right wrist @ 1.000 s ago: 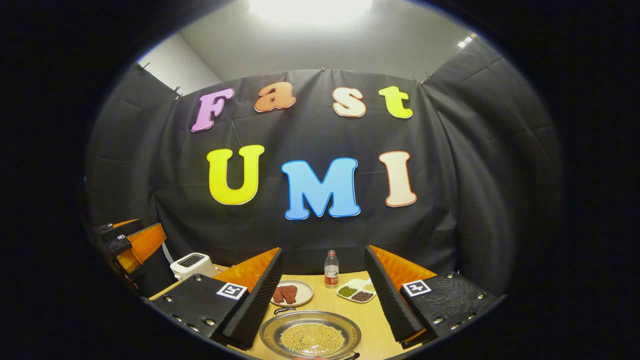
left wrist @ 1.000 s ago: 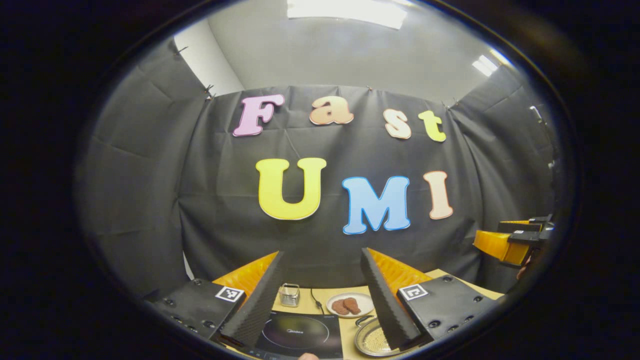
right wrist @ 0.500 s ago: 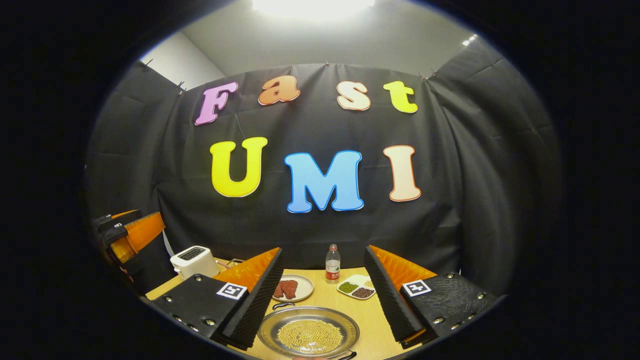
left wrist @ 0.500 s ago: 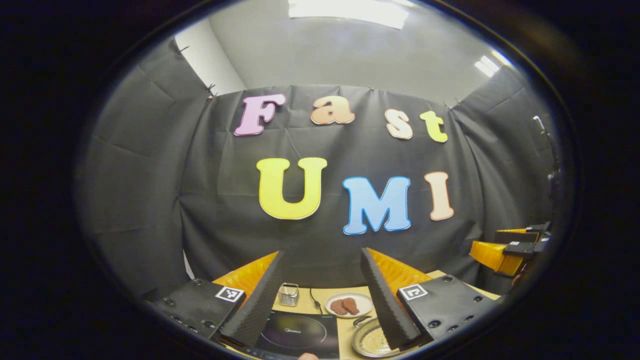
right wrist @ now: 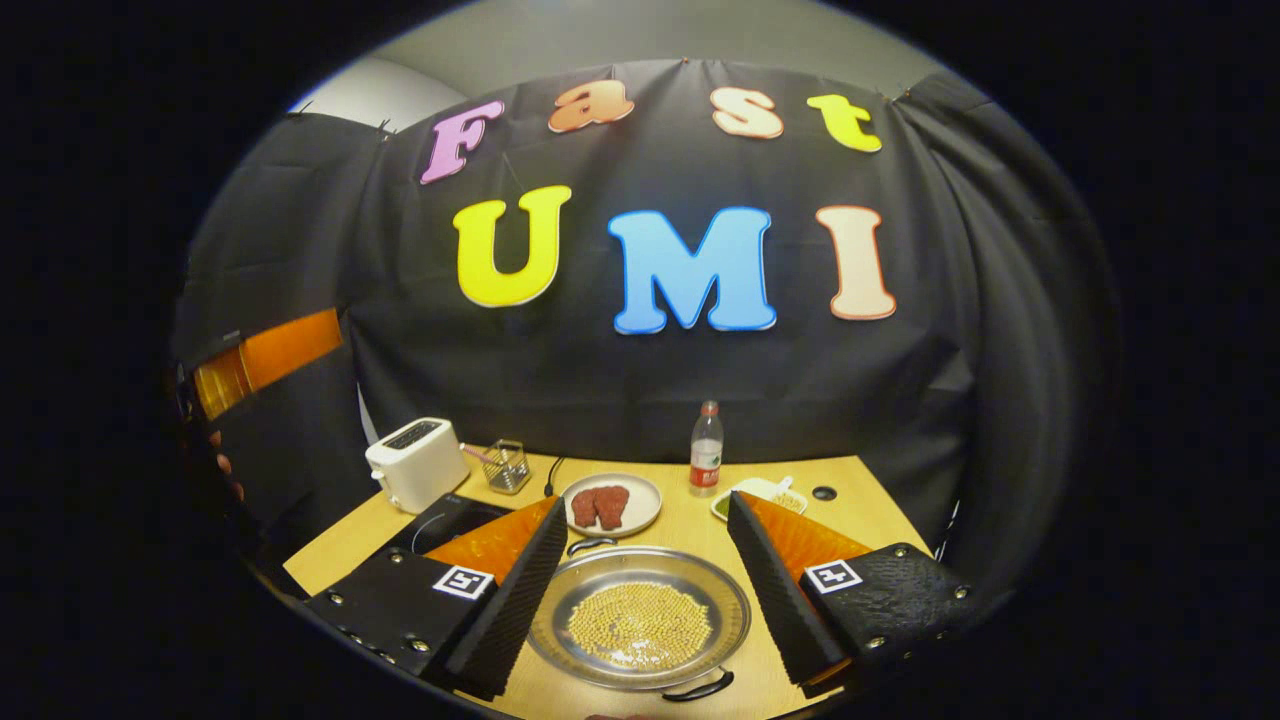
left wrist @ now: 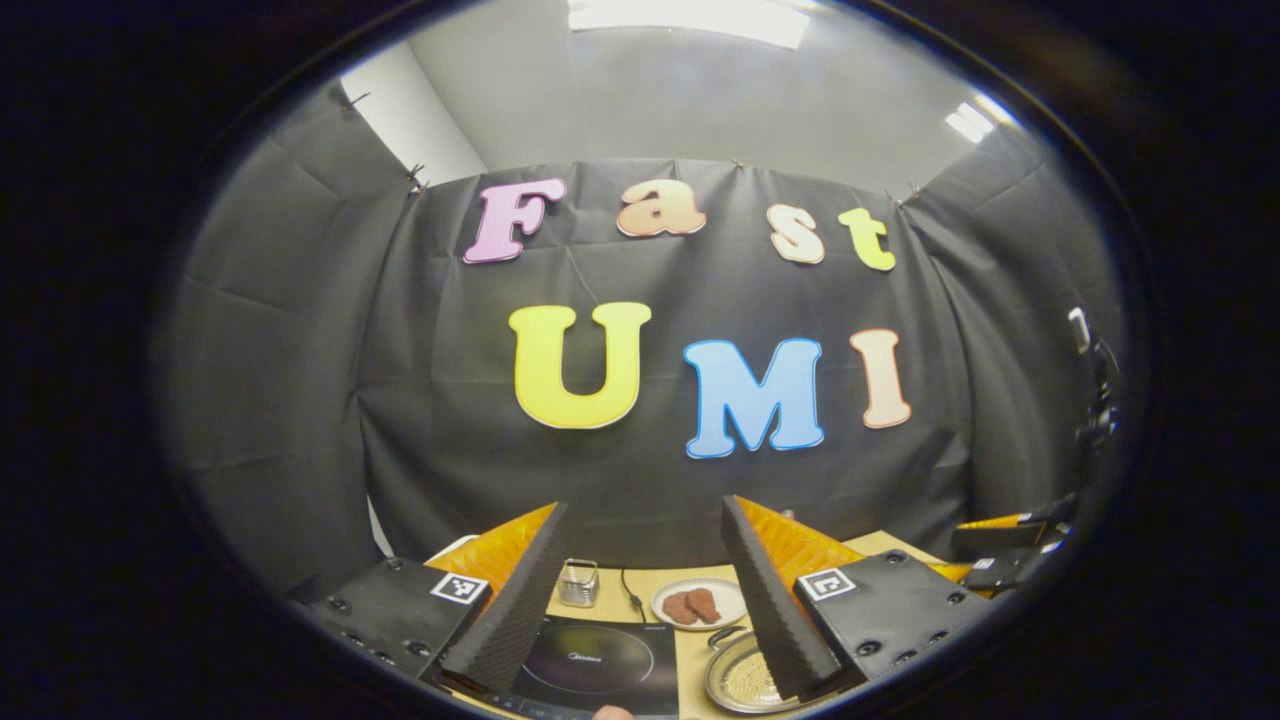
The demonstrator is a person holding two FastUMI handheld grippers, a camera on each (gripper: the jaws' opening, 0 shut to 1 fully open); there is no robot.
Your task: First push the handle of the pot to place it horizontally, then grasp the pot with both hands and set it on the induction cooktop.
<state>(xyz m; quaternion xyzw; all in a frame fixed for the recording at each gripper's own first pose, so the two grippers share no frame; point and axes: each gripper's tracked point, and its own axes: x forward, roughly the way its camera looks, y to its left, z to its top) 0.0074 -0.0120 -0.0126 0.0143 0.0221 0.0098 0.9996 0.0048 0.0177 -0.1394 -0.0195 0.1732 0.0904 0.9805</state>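
From the right gripper view, the right gripper [right wrist: 640,585] hangs with jaws apart above the pot [right wrist: 640,630], a shallow metal pan of yellow beans on the wooden table [right wrist: 870,500], with a toaster [right wrist: 415,463] and water bottle [right wrist: 706,450] behind. The left gripper view has the left gripper [left wrist: 640,590], jaws apart too, above the induction cooktop [left wrist: 600,660], the pot just right of it.

A small pale brand word is showing on the induction cooktop [left wrist: 600,665], too faint to read with certainty. Square black-and-white coded markers [left wrist: 459,588] are sitting on the left gripper [left wrist: 644,502] and the right gripper [right wrist: 646,498], carrying no letters. The bottle [right wrist: 706,450] is wearing a label too small to read.
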